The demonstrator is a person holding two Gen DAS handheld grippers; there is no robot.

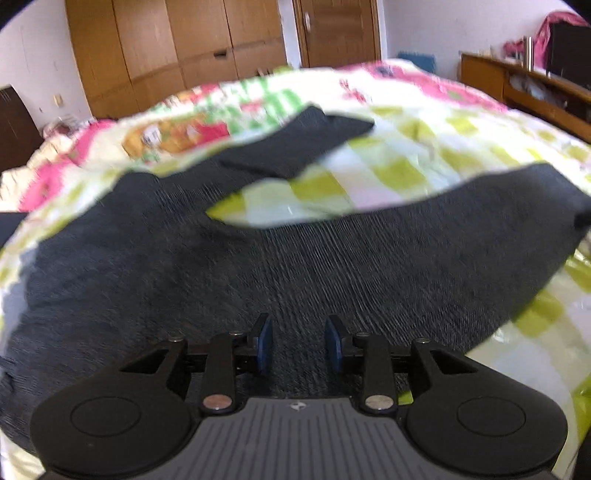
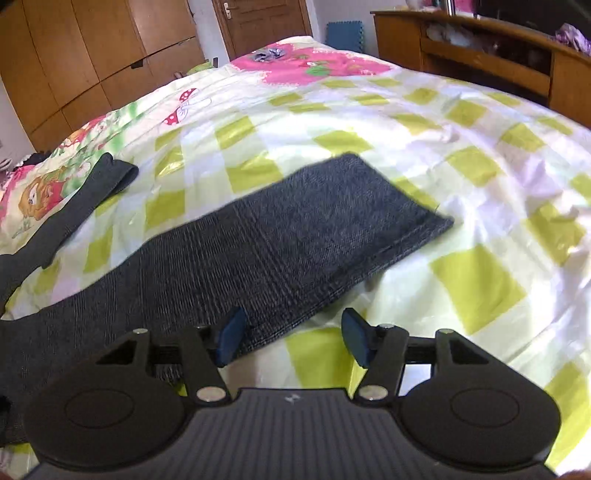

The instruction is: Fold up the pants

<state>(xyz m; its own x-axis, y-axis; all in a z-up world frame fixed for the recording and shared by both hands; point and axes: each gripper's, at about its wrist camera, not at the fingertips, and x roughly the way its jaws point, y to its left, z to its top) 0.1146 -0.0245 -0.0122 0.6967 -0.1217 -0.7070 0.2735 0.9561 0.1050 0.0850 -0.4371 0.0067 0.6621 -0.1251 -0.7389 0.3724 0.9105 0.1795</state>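
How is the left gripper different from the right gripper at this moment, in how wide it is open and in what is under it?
The left gripper has a narrower gap between its fingers than the right gripper. The left one sits fully over the dark pants; the right one straddles the pants' side edge, its right finger over the checked bedsheet. Both are open, holding nothing, with blue pads.

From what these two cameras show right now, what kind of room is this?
Most likely a bedroom in a home. The dark pants lie spread on a bed with a checked, cartoon-print bedspread, tall wooden wardrobes stand against the far wall beside a wooden door, and a wooden shelf unit stands alongside.
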